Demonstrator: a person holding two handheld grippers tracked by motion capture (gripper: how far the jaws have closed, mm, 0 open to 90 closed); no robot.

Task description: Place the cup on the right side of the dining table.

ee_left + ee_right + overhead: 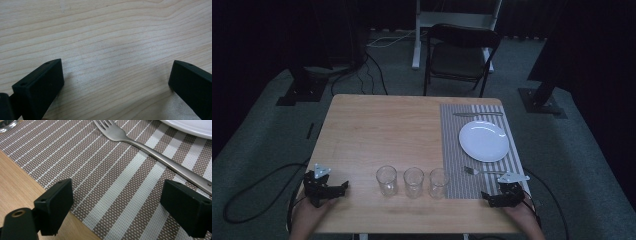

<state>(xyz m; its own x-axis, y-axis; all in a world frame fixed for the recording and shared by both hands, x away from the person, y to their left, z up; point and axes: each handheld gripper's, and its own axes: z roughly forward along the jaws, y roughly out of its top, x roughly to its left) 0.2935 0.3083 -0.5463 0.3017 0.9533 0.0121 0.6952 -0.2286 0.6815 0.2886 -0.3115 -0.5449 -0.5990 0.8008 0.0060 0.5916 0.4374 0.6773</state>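
Cut off at the top edge of the right gripper view: white plate (192,126) above fork (140,145) on striped placemat (112,195). Both spread wide and empty: left gripper (116,85) over bare table (105,32), right gripper (117,207) by the fork handle. Between them, 3 glasses (413,181) in a row, knife (477,114) beyond the plate.

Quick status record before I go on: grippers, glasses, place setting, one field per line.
left gripper: open over bare wood, holds nothing
right gripper: open over the placemat's near edge, holds nothing
glasses: three, upright, in a row; rightmost at the placemat's edge
placemat: striped, right side of table
plate: white, on placemat
fork: near side of plate
knife: far side of plate
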